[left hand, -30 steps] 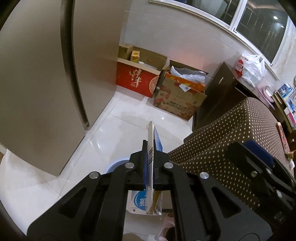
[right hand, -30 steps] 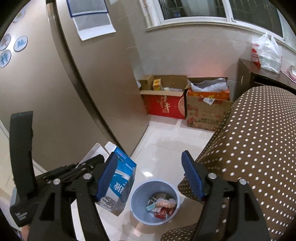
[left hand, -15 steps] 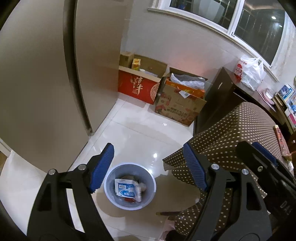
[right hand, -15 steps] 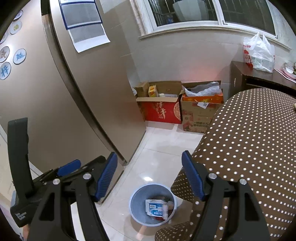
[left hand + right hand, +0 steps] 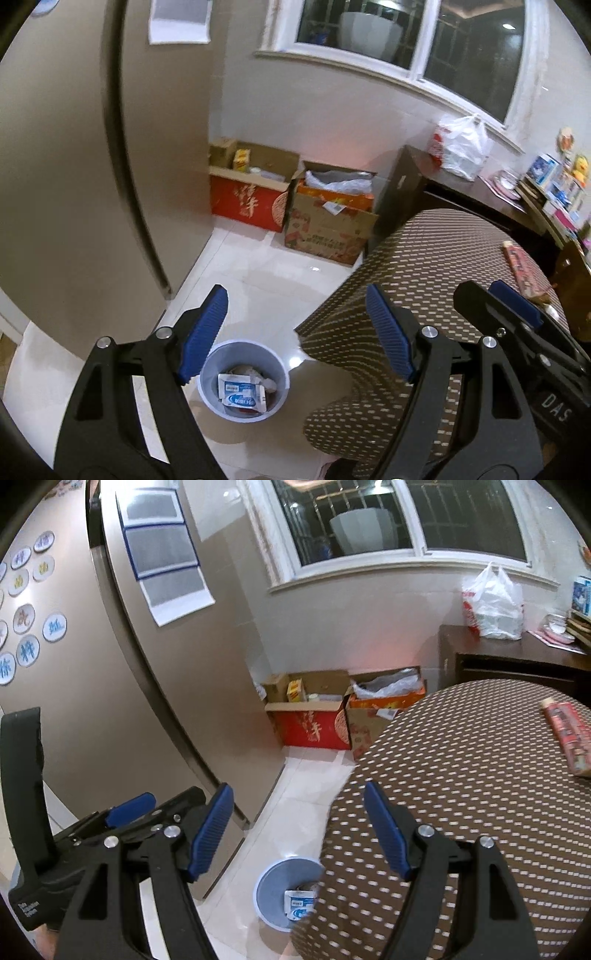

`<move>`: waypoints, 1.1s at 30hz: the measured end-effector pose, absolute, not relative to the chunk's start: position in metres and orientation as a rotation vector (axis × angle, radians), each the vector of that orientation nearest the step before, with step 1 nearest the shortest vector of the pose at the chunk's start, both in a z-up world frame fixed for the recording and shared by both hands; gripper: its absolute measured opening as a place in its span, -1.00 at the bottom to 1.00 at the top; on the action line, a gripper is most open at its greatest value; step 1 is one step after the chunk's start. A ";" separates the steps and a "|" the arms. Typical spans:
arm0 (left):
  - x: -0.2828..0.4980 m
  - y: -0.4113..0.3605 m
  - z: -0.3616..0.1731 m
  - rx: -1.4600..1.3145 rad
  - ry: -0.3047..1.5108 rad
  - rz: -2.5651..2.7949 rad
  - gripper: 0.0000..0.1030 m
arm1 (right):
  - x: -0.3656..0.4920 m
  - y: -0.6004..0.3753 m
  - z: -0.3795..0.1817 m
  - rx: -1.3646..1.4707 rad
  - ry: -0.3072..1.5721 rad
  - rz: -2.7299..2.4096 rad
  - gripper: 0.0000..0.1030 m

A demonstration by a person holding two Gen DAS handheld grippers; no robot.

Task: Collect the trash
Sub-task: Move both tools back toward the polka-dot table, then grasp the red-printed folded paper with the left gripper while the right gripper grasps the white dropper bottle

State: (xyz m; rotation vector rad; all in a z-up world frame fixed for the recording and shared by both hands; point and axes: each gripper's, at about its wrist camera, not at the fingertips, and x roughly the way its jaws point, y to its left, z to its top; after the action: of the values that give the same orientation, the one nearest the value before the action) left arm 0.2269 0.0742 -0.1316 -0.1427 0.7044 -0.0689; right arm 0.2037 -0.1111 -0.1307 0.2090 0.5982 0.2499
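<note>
Your left tool (image 5: 295, 328) had just released, nothing between its jaws; your right tool (image 5: 297, 830) also gaped empty. The blue-and-white carton (image 5: 242, 394), print unreadable, lay in the bin (image 5: 243, 380) at lower centre, beside the dotted surface (image 5: 436, 266) edge. "DAS" marked the black tool body at lower right.

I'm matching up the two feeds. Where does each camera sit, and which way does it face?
Left wrist: on the left tool, facing down at the bin; the right tool's side shows at right.
Right wrist: on the right tool, over the dotted tablecloth; the left tool shows at left.
Shared: bin, carton, tablecloth.
</note>
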 end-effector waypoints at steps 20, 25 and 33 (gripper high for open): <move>0.206 -0.190 -0.116 0.175 0.686 -0.451 0.52 | 0.131 -0.372 -0.132 0.302 0.569 -0.148 0.42; 0.202 -0.260 -0.131 0.301 0.675 -0.543 0.51 | 0.121 -0.426 -0.152 0.319 0.611 -0.235 0.42; 0.214 -0.319 -0.155 0.455 0.665 -0.590 0.51 | 0.155 -0.473 -0.187 0.313 0.732 -0.257 0.42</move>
State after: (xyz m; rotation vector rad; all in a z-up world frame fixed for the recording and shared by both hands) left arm 0.2136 -0.3191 -0.1552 0.4548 0.6653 -0.5895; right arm 0.1545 -0.4730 -0.1868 0.3126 0.7318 -0.2567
